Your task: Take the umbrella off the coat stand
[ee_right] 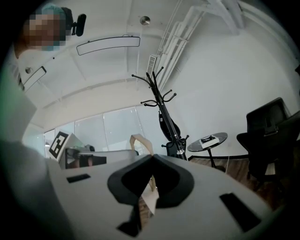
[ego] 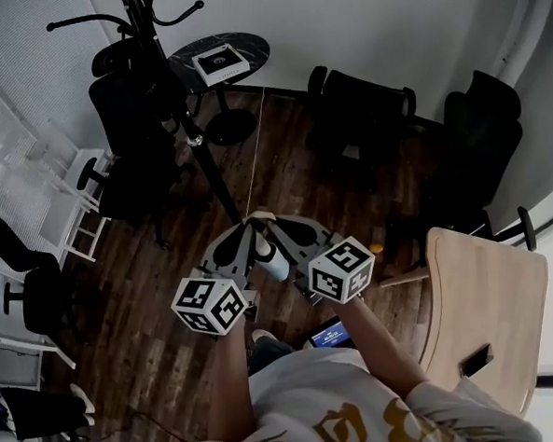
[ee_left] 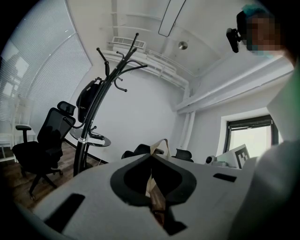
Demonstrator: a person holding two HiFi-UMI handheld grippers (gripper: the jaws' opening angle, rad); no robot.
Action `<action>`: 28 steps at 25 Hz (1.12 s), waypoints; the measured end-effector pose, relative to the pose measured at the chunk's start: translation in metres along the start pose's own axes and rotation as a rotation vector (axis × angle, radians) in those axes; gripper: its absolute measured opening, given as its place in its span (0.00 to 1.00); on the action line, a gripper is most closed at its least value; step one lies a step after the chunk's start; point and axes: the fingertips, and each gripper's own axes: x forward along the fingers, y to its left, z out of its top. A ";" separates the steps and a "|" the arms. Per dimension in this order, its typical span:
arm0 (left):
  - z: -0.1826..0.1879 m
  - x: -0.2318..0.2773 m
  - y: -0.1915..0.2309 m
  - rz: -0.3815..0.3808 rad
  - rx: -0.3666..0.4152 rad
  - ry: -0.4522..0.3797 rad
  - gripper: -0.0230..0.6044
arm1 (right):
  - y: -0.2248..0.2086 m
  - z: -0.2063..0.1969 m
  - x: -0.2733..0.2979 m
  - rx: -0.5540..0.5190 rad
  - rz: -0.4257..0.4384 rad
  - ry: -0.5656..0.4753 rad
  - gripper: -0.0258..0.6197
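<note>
As both grippers sit close in front of the person, well apart from the coat stand [ego: 210,168], the task is judged not started.

Left gripper [ee_left: 151,158]: closed, tips meeting, nothing between them. Right gripper [ee_right: 151,158]: same, closed and empty. In head view the two point fwd w/ tips just beside each other, over the wood floor [ego: 283,178].

Umbrella [ee_right: 168,123]: dark, folded, hanging on the stand alongside the pole, below the top hooks. In left gripper view the umbrella [ee_left: 86,101] shows as a dark bundle on the stand's left side. ID as the umbrella is a judgement from the slim closed shape. Handle and the way it hooks on can't be made out. In head view it can't be told apart from the black office chair [ego: 125,112] next to the stand.

Nearby: a small round surface [ego: 252,47] beyond the stand carries a white box [ego: 220,63]. The chair stands just beside the pole, a poss. obstruction on approach.

Done: nil. Left: approach the stand, open a gripper, take hold of the umbrella, lift it clear of the hook, bring it away. Progress est. approx. zero.
</note>
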 end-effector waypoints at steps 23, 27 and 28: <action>0.004 -0.032 0.014 0.006 -0.009 -0.003 0.07 | 0.026 -0.011 0.011 -0.024 -0.006 0.029 0.06; 0.003 -0.033 0.014 0.007 -0.010 0.000 0.07 | 0.027 -0.011 0.011 -0.026 -0.010 0.032 0.06; 0.003 -0.032 0.013 0.006 -0.011 0.002 0.07 | 0.027 -0.011 0.010 -0.025 -0.011 0.032 0.06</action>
